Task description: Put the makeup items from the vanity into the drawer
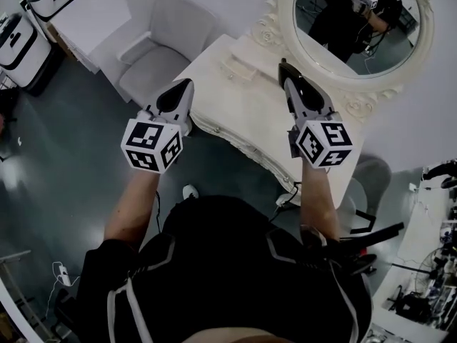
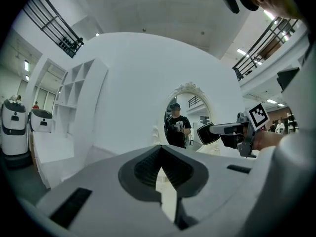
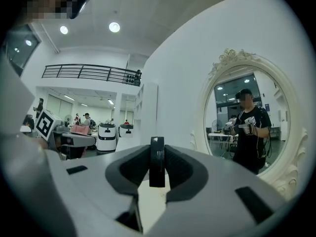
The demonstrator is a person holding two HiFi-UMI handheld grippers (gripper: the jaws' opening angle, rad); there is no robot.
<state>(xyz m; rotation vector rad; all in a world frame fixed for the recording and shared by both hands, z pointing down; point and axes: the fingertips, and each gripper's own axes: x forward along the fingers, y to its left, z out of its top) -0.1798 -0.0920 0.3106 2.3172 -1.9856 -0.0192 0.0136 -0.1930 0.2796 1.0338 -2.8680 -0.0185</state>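
black flat item (image 3: 157, 177) is clamped edge-on, narrowly, by the right hand-held gripper (image 3: 157, 154); slippage onto the surface (image 1: 243, 109) at 12 o'clock is risked. left hand-held gripper (image 2: 160, 154) is closed, empty.

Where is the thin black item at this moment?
The black item is clamped edge-on between the jaws of the right gripper, held over the vanity, close to the mirror.

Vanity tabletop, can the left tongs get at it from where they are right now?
Probably yes. The left tongs, shut and empty, hover at the vanity tabletop by its left edge, with nothing visible between them and its bare surface. The right tongs, gripping a thin black item, are off to the side.
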